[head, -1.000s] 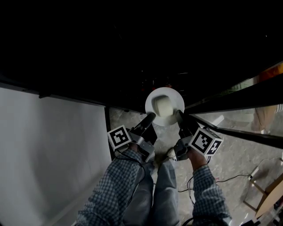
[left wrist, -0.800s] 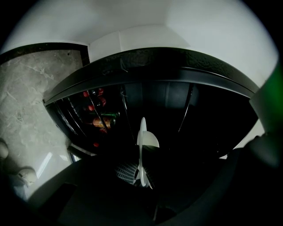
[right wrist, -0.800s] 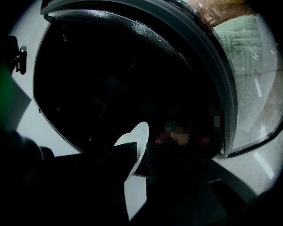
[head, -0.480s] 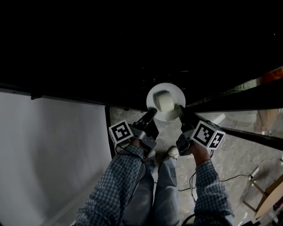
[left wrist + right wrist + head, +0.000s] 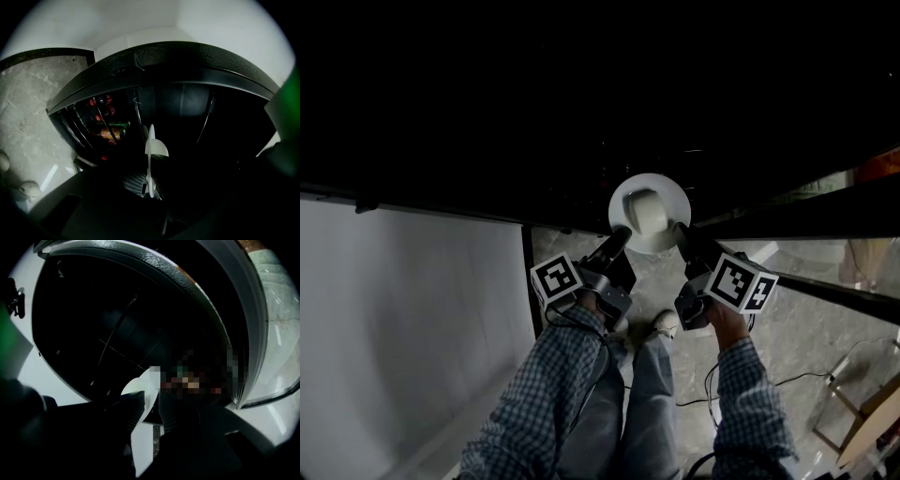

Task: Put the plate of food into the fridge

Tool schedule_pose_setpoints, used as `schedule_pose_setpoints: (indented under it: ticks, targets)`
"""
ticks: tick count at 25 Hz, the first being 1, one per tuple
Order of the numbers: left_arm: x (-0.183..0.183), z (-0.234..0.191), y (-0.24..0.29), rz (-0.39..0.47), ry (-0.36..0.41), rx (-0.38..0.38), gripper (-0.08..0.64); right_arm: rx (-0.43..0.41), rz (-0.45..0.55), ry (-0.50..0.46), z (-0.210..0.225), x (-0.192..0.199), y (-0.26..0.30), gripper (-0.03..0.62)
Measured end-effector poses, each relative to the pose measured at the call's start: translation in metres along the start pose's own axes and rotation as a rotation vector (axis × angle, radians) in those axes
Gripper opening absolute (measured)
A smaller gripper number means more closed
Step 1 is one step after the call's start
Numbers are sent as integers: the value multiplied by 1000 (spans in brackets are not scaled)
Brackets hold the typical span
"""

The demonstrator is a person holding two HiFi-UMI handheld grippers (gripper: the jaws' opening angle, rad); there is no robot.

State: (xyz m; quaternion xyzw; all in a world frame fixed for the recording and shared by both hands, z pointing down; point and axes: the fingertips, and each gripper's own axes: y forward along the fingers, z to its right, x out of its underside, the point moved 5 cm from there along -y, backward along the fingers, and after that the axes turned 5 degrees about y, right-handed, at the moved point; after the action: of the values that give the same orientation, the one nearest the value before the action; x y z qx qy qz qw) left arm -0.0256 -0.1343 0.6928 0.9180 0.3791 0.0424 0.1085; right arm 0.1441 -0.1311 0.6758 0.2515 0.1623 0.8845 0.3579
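Observation:
I hold a white plate [image 5: 675,199] by its two sides at the dark mouth of the fridge [image 5: 581,112]. A pale lump of food [image 5: 645,215] sits in its middle. My left gripper [image 5: 621,238] is shut on the plate's left rim, and my right gripper [image 5: 679,232] is shut on the right rim. In the left gripper view the plate [image 5: 150,161] is edge-on between the jaws of the left gripper [image 5: 149,185], the food [image 5: 160,148] bulging to the right. In the right gripper view the plate [image 5: 144,389] runs between the ribbed pads [image 5: 135,410] of the right gripper [image 5: 151,409].
The fridge's white door [image 5: 412,309] stands open at my left. Its shelves [image 5: 107,125] hold bottles and cans. A second door with a glass shelf [image 5: 825,253] lies at my right. Below is a marble floor [image 5: 806,328] with a cable, and my legs and shoes [image 5: 664,323].
Both grippers and the plate have moved a little forward toward the dark fridge interior. The grip on the plate is the same.

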Motion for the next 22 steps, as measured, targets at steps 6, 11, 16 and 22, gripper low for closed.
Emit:
schedule_pose_setpoints:
  ticks: [6,11,16,22]
  targets:
    - [2,-1,3,11,1,-1,18,-9,64,147,4,10,-15,77]
    - [0,-3,5,12,9,-3,18,-35,61,253,3,40,-21,78]
    - [0,-2,8,18,8,3,18,-97,46,308,-7,52,-12,77]
    - [1,-2,7,15,8,5,18,-105,21,333,-10,56,-8,75]
